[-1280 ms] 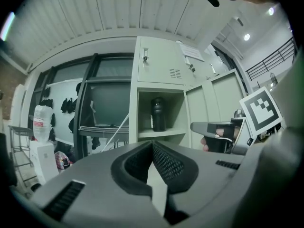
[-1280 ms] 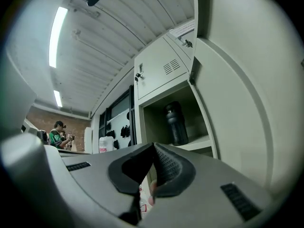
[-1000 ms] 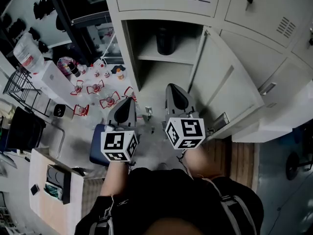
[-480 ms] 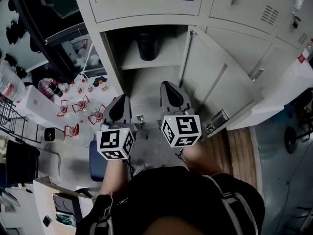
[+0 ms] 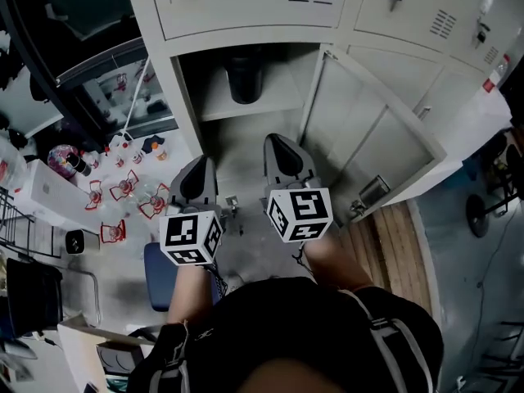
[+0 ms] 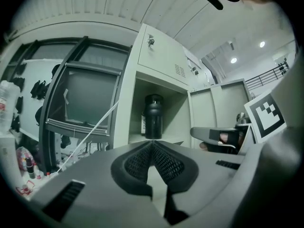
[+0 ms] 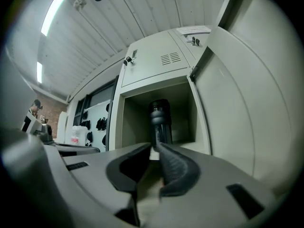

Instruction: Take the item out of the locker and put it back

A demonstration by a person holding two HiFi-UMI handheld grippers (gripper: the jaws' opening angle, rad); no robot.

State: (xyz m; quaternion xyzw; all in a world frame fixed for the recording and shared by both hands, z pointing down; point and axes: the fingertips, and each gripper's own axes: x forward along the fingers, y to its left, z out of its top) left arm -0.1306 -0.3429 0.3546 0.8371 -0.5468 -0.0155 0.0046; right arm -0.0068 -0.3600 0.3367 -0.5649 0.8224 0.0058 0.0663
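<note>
Head view shows the left gripper [image 5: 199, 173] and the right gripper [image 5: 284, 150] held side by side facing the open locker [image 5: 188, 97]. Each has its jaws pressed together with nothing between them. Ahead of both sets of tips, a dark bottle [image 5: 244, 76] stands upright on the locker's shelf [image 5: 274, 101] (well apart from either gripper). The locker door [image 5: 372, 142] hangs open just to the right of the right gripper. Both gripper views show the bottle straight beyond the closed tips.
</note>
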